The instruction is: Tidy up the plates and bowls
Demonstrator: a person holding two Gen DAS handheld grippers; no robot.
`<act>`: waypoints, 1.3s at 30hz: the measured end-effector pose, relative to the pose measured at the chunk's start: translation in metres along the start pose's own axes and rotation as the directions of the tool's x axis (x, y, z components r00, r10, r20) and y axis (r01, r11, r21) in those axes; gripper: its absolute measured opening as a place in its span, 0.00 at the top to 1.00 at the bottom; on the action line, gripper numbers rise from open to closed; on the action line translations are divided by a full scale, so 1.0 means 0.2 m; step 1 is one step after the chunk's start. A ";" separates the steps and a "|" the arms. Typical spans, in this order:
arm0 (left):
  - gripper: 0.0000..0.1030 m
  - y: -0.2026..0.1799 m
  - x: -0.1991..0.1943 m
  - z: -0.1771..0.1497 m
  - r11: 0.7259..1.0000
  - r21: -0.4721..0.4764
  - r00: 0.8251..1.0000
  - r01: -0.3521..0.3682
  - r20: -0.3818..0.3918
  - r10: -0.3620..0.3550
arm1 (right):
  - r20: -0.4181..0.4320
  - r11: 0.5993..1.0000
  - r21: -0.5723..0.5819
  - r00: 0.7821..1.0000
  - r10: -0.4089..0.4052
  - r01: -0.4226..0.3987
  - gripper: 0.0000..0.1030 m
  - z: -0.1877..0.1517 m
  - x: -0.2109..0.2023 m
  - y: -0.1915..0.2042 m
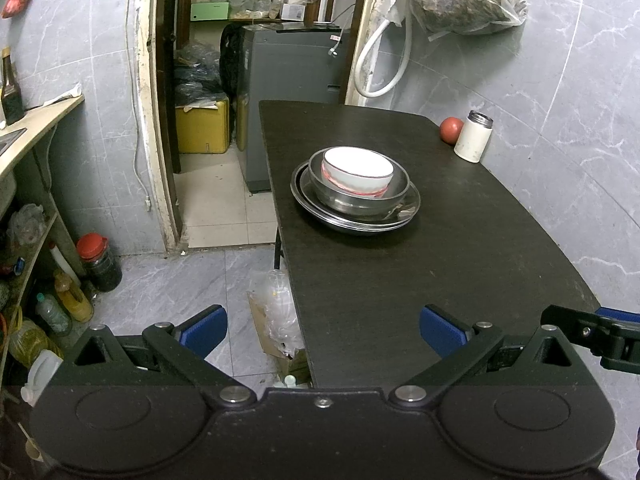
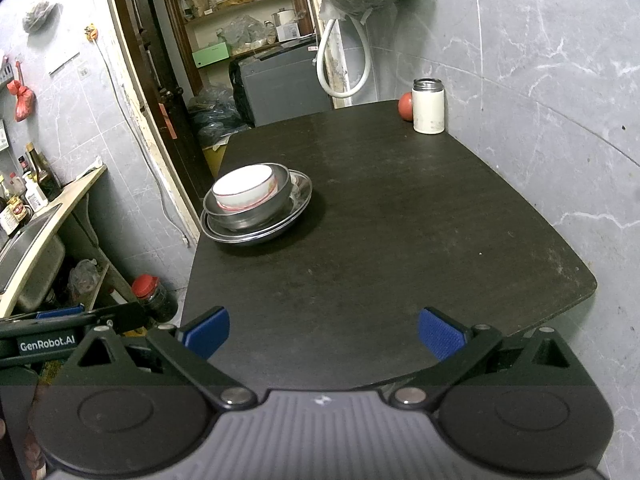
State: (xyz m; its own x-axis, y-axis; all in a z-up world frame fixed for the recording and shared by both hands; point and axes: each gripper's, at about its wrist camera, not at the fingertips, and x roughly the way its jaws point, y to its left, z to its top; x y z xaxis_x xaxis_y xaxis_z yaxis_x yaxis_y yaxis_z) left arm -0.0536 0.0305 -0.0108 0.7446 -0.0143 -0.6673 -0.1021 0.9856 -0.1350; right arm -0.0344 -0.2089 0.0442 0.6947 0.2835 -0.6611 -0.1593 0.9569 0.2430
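Hovering wide open and empty, the left gripper (image 1: 323, 330) and right gripper (image 2: 324, 330) are being held short of the nested stack (image 1: 356, 192); its white bowl (image 2: 244, 190) is probably best kept level.

The left tongs (image 1: 323, 330) gape wide, blue-padded fingers (image 1: 208, 330) far apart with nothing between them, pointing toward twelve o'clock. The right tongs (image 2: 324, 330) are spread just as wide and empty, aimed the same way. In the left wrist view, the right tongs' tip shows at three o'clock, level alongside.
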 end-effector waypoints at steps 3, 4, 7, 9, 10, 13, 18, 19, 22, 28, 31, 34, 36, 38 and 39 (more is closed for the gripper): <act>0.01 0.00 0.00 0.00 1.000 0.000 1.000 0.000 0.000 0.000 | 0.001 1.000 0.001 1.000 -0.001 0.001 0.00 0.00 0.00 0.00; 0.01 0.00 0.00 0.00 1.000 0.000 1.000 0.000 0.000 0.000 | 0.001 1.000 0.001 1.000 -0.001 0.001 0.00 0.00 0.00 0.00; 0.01 0.00 0.00 0.00 1.000 0.001 1.000 0.001 0.001 -0.001 | 0.002 1.000 0.002 1.000 -0.002 0.002 0.00 0.00 0.00 -0.01; 0.01 0.00 0.00 0.00 1.000 0.002 1.000 0.001 0.001 -0.001 | 0.002 1.000 0.002 1.000 -0.002 0.002 0.00 0.00 0.00 -0.01; 0.01 0.00 0.00 0.00 1.000 0.002 1.000 0.002 0.001 -0.002 | 0.002 1.000 0.002 1.000 -0.002 0.002 0.00 0.00 0.00 -0.01; 0.01 0.01 0.00 0.00 1.000 0.004 1.000 0.004 0.000 -0.004 | 0.002 1.000 0.002 1.000 -0.002 0.002 0.00 0.00 0.00 -0.01; 0.01 0.01 0.00 0.00 1.000 0.005 1.000 0.005 -0.001 -0.005 | 0.002 1.000 0.002 1.000 -0.001 0.001 0.00 0.00 0.00 -0.01; 0.01 0.01 0.00 0.00 1.000 0.005 1.000 0.004 -0.001 -0.004 | 0.002 1.000 0.002 1.000 -0.001 0.001 0.00 0.00 0.00 -0.01; 0.01 0.00 0.00 0.00 1.000 0.005 1.000 0.004 -0.001 -0.004 | 0.002 1.000 0.003 1.000 -0.001 0.001 0.00 0.00 0.00 -0.01; 0.01 0.00 0.00 0.00 1.000 0.005 1.000 0.006 -0.001 -0.006 | 0.002 1.000 0.003 1.000 -0.002 0.002 0.00 0.00 0.00 -0.02; 0.01 -0.01 0.01 0.00 1.000 0.010 1.000 0.013 -0.003 -0.013 | 0.002 1.000 0.003 1.000 -0.002 0.002 0.00 0.00 0.00 -0.02; 0.01 -0.03 0.01 0.00 1.000 0.023 1.000 0.000 -0.010 0.001 | 0.002 1.000 0.005 1.000 -0.001 0.001 0.00 0.00 0.00 -0.02; 0.01 -0.03 0.01 0.00 1.000 0.024 1.000 0.008 -0.010 -0.008 | 0.003 1.000 0.008 1.000 -0.001 0.000 0.00 0.00 0.00 -0.02; 0.01 -0.02 0.00 0.00 1.000 0.013 1.000 0.025 0.000 -0.025 | 0.004 1.000 0.012 1.000 0.000 0.000 0.00 0.00 0.00 -0.03; 0.01 -0.02 -0.01 -0.01 1.000 0.011 1.000 0.026 0.006 -0.026 | 0.004 1.000 0.013 1.000 0.000 0.000 0.00 0.00 0.00 -0.03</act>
State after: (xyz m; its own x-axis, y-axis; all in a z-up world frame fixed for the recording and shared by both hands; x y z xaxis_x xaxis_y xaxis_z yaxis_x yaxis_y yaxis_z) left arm -0.0553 0.0265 -0.0099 0.7508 -0.0393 -0.6593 -0.0751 0.9867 -0.1442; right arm -0.0341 -0.2153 0.0425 0.6973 0.2832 -0.6584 -0.1500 0.9560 0.2523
